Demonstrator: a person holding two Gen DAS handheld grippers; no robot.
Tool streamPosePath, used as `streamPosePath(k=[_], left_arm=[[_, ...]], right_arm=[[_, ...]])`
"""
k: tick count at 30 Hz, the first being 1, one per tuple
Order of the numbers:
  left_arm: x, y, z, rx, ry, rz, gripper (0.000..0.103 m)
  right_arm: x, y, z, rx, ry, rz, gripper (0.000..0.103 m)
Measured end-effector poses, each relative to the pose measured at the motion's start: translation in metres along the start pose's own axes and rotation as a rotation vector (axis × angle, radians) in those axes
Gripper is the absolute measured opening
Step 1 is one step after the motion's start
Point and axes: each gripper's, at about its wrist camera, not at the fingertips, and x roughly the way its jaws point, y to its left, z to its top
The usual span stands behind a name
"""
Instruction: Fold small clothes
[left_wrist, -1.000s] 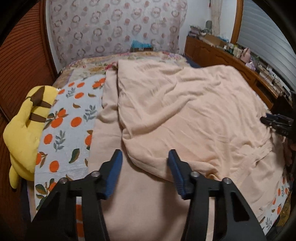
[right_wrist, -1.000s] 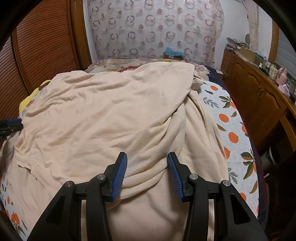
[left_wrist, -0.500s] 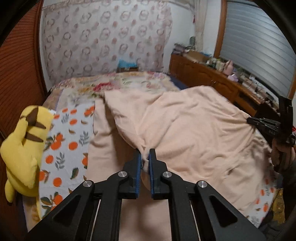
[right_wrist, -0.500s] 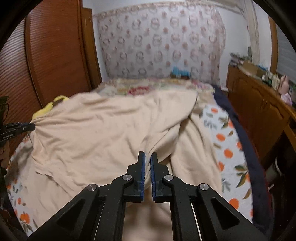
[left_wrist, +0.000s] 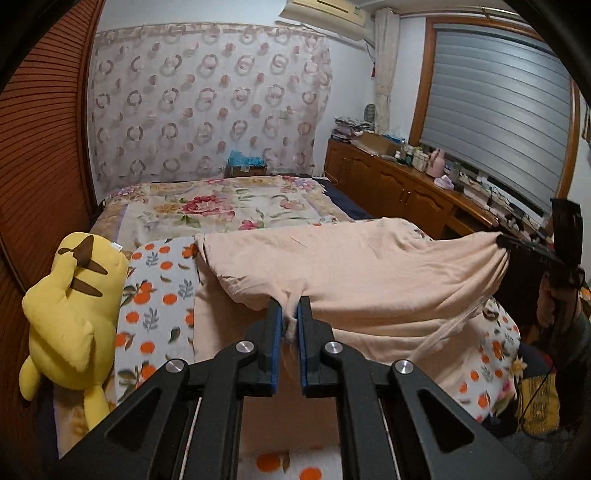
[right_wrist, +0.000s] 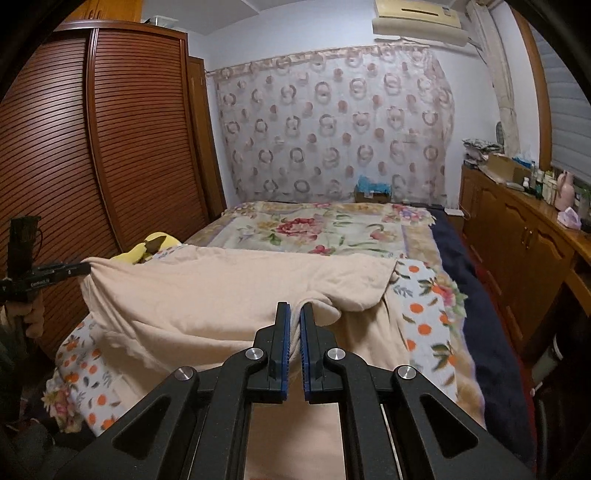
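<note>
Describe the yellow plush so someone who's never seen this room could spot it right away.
Find the bed, then its edge beside the brown slatted wardrobe. The yellow plush slumps there next to the orange-print sheet; it's the only bright yellow thing, with brown stripes.

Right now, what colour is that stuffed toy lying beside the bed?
Yellow, with dark brown stripes on its back; the stuffed toy shows best in the left wrist view.

Peach garment (left_wrist: 369, 266) — plain; sheet (left_wrist: 159, 280) white, orange-fruit print; far quilt (left_wrist: 221, 206) floral; plush toy (left_wrist: 70, 302) yellow, brown stripes.
</note>
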Motion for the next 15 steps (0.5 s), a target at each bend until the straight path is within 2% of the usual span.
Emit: streamPosePath(k=[4, 7, 10, 12, 13, 14, 15], left_arm=[[-0.001, 0.000, -0.016, -0.001, 0.026, 0.033, 0.008], [0.014, 0.005, -0.034, -0.020, 0.081, 0.066, 0.009], [0.033, 0.012, -0.053, -0.039, 0.151, 0.100, 0.017], [0.038, 0.016, -0.061, -0.044, 0.167, 0.116, 0.027], [0.037, 0.017, -0.065, -0.047, 0.167, 0.124, 0.035], [0.036, 0.018, -0.067, -0.049, 0.163, 0.128, 0.043], [0.035, 0.020, -0.069, -0.052, 0.157, 0.133, 0.046]], right_arm=[[-0.020, 0.010, -0.006, -0.026, 0.028, 0.013, 0.005], [-0.007, 0.013, -0.018, -0.046, 0.100, -0.005, 0.005], [0.007, 0.014, -0.032, -0.043, 0.167, -0.020, 0.005], [0.013, 0.016, -0.037, -0.050, 0.203, -0.039, 0.016], [0.015, 0.016, -0.038, -0.054, 0.211, -0.061, 0.029], [0.017, 0.017, -0.036, -0.053, 0.213, -0.068, 0.036], [0.018, 0.017, -0.035, -0.051, 0.212, -0.065, 0.038]])
